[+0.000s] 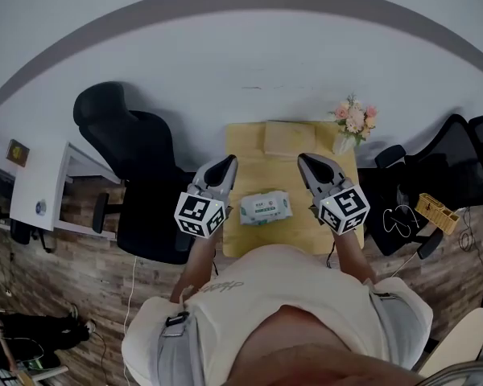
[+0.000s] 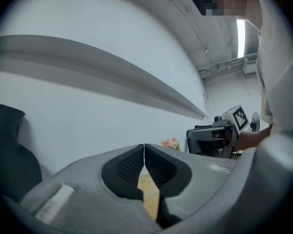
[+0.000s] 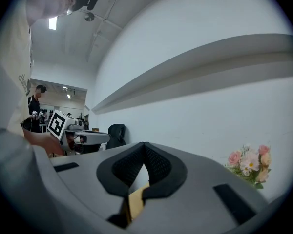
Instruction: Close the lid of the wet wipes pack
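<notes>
A white and green wet wipes pack (image 1: 265, 207) lies flat on the small yellow table (image 1: 245, 147), seen in the head view. My left gripper (image 1: 224, 167) hovers just left of the pack, jaws shut with nothing between them. My right gripper (image 1: 307, 164) hovers just right of it, also shut and empty. In the left gripper view the left gripper (image 2: 144, 146) points level at the white wall, tips touching. The right gripper (image 3: 144, 145) does the same in its own view. Neither gripper view shows the pack, and I cannot tell how its lid stands.
A folded yellow cloth (image 1: 288, 137) lies at the table's far side, with a small vase of flowers (image 1: 351, 123) at the far right corner. A black office chair (image 1: 137, 163) stands left of the table; another chair (image 1: 459, 155) and cables sit to the right.
</notes>
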### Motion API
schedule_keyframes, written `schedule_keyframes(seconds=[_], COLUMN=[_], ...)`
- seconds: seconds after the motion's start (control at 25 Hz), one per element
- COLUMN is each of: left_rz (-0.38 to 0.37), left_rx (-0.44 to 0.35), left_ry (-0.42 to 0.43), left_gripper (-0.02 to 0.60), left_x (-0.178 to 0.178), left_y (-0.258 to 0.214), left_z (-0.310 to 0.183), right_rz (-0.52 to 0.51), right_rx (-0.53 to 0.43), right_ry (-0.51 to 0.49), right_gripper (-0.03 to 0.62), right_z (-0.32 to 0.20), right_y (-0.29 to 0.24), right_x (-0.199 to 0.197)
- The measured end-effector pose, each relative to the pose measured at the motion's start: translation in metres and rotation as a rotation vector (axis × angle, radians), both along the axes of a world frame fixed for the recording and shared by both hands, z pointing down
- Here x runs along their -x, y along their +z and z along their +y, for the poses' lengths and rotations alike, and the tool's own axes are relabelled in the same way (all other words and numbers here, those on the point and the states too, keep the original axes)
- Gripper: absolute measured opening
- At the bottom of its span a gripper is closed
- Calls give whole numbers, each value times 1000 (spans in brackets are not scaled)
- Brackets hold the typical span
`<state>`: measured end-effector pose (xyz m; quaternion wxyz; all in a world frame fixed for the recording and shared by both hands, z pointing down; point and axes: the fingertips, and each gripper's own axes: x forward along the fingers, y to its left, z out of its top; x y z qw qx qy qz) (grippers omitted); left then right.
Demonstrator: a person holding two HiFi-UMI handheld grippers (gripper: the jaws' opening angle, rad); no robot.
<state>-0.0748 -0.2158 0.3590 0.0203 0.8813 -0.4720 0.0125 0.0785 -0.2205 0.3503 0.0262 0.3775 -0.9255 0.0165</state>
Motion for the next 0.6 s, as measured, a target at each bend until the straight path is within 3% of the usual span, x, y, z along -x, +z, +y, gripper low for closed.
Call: schedule_keyframes(seconds=[0.6], left_rz=[18], left_rx=[37], left_ry=[-20], left_gripper=[17], left_x=[10], left_y=[16], left_z=[13], right_rz=[9], right_rx=[17], right_ry=[-45], right_gripper=[3], right_z=[12], right_y=[10], right_x=[17])
